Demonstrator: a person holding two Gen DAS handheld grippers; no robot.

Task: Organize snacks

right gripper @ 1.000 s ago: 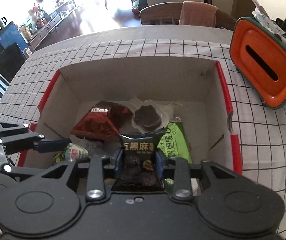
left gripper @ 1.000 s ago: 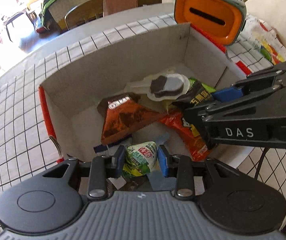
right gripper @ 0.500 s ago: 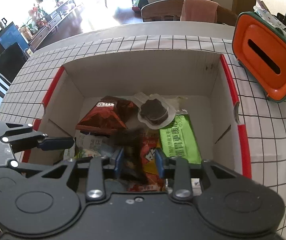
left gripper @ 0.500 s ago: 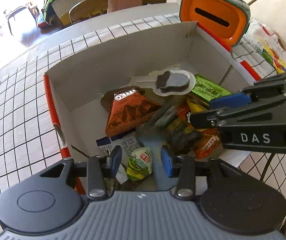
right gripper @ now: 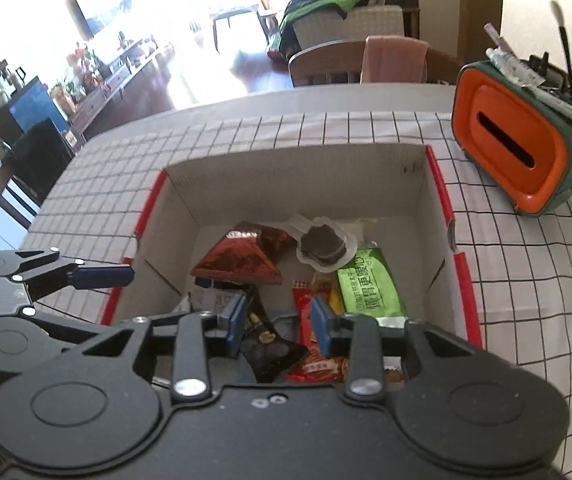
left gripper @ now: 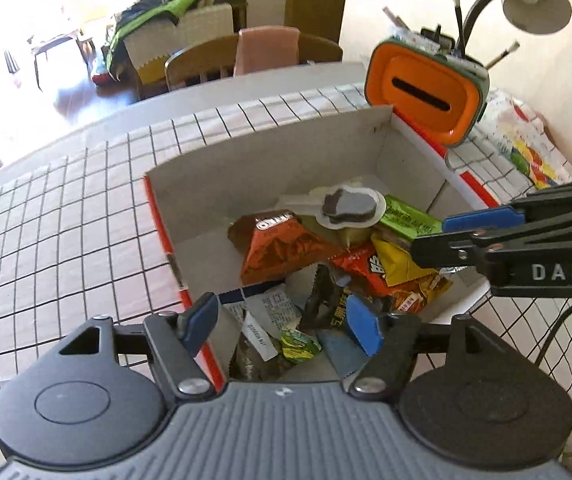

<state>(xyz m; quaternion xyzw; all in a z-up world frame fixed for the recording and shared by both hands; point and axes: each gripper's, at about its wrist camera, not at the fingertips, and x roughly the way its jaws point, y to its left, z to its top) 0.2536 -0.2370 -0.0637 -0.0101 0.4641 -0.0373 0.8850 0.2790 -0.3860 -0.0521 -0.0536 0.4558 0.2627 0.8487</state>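
Both grippers, left (left gripper: 281, 322) and right (right gripper: 277, 326), hover with fingers spread wide and empty over the box (right gripper: 294, 160), where the snacks (right gripper: 326, 280) lie piled. Drop step looks finished; next likely fetches another snack.

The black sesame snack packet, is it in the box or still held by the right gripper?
In the cardboard box. The black packet lies loose on the other snacks; the right gripper is open above it, its pads apart.

Left wrist view: looks down and forward from the near left corner of the snack box (left gripper: 269, 168), close above it. Right wrist view: same box (right gripper: 294, 176) from nearer the middle. Both share the orange holder (left gripper: 426, 92) on the desk (left gripper: 65, 220).
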